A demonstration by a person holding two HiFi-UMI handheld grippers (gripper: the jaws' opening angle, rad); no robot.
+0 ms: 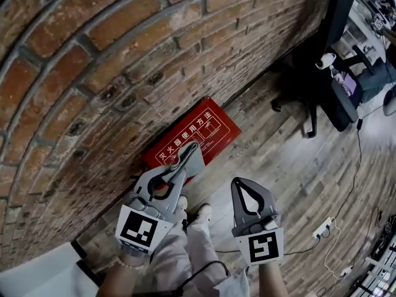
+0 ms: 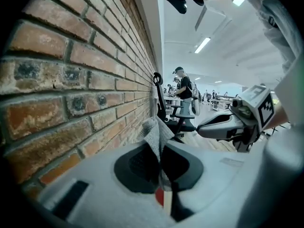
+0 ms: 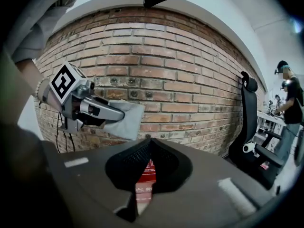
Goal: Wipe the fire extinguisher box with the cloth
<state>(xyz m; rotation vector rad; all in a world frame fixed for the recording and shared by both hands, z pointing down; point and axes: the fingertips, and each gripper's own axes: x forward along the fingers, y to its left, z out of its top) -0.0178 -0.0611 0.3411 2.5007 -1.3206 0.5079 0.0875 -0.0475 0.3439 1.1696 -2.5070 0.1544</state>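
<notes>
My left gripper (image 1: 179,169) has its jaws clamped on the grey cloth (image 1: 195,155), which hangs over the near edge of the red fire extinguisher box (image 1: 207,127) on the floor against the brick wall (image 1: 93,73) — whether it touches, I cannot tell. My right gripper (image 1: 242,185) hovers beside it, jaws together on nothing. I judge the cloth should press flat on the lid — not just a corner — and sweep along its length with a firm grip.

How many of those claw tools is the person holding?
2. The left gripper, nearer the brick wall, is clamped on a grey cloth. The right gripper is beside it, jaws together and empty.
</notes>
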